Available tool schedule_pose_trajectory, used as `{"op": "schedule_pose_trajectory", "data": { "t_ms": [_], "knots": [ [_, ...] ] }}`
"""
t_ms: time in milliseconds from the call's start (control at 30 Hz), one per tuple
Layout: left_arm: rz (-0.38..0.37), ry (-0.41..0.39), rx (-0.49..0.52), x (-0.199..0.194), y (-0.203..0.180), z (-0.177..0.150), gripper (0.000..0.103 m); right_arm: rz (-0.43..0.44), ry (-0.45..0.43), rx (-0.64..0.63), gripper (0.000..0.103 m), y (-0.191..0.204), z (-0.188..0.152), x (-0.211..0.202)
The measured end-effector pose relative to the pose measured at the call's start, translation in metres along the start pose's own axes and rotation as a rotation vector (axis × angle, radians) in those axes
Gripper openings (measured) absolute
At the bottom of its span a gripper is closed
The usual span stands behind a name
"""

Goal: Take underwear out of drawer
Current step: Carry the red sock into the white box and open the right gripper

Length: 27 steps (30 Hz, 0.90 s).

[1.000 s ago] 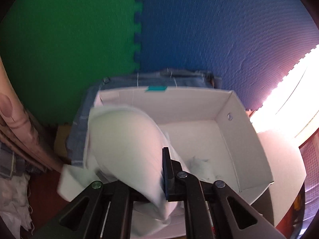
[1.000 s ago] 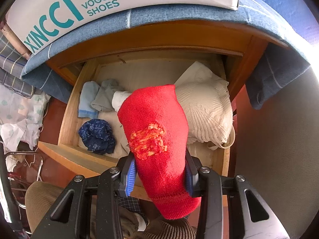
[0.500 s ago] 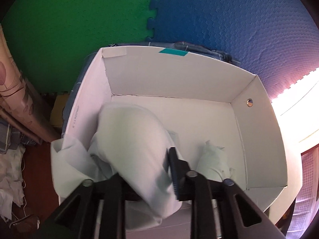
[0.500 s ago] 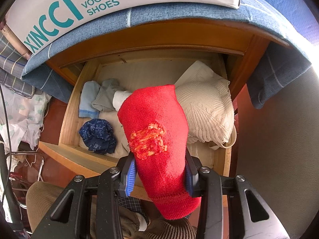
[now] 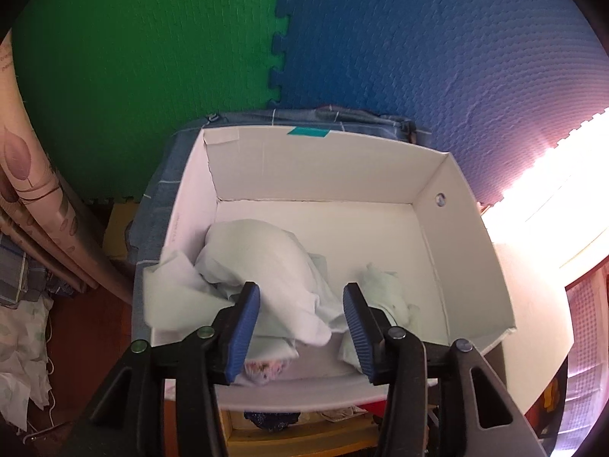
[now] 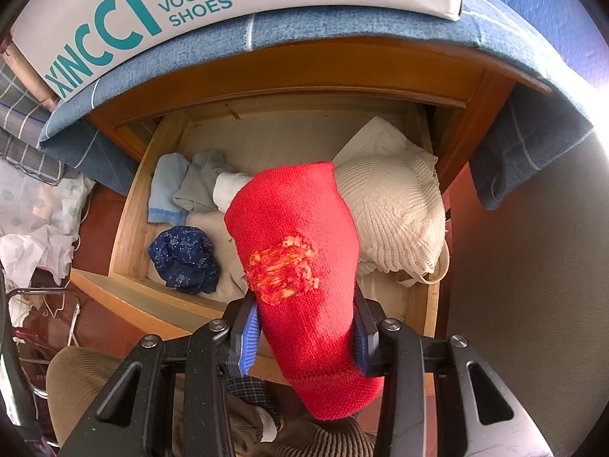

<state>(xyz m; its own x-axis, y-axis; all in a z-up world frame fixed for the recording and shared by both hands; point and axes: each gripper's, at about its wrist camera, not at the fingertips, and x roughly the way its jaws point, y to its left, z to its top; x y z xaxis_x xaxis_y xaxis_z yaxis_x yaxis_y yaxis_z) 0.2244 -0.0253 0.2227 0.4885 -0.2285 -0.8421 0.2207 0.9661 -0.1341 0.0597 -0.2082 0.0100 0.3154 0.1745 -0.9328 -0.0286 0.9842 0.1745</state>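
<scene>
Left tool [image 5: 300,321]: jaws spread, having just been opening; pale white garment [image 5: 262,262] lies loose between them, not pinched, resting inside the white shoe box [image 5: 460,205] with a second pale piece [image 5: 384,289] beside it. Right tool [image 6: 306,337]: pinching a red knitted garment [image 6: 297,251], held above the open wooden drawer [image 6: 129,224]. Drawer contents: navy patterned underwear [image 6: 184,259], light blue piece [image 6: 165,190], grey piece [image 6: 200,182], cream knit [image 6: 396,209].
</scene>
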Motion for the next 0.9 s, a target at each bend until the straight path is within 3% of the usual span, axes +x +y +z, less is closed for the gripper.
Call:
{"op": "schedule_pose_trajectory", "data": {
  "t_ms": [267,500,700,900],
  "knots": [
    [0.006,-0.106,-0.001,-0.050,0.006,-0.023,0.048,-0.025,-0.011,-0.016,0.037,0.004,-0.002,-0.003],
    [0.132,-0.196,0.007,-0.075,0.013,-0.079,0.055,-0.019,-0.032,-0.021,0.037,0.004,-0.002,-0.008],
    [0.164,-0.196,-0.071,-0.061,0.033,-0.140,0.057,0.023,-0.061,0.003,0.037,-0.003,-0.002,-0.022],
    [0.205,-0.129,-0.158,-0.020,0.047,-0.192,0.057,0.062,-0.077,-0.001,0.037,-0.004,-0.001,-0.047]
  ]
}}
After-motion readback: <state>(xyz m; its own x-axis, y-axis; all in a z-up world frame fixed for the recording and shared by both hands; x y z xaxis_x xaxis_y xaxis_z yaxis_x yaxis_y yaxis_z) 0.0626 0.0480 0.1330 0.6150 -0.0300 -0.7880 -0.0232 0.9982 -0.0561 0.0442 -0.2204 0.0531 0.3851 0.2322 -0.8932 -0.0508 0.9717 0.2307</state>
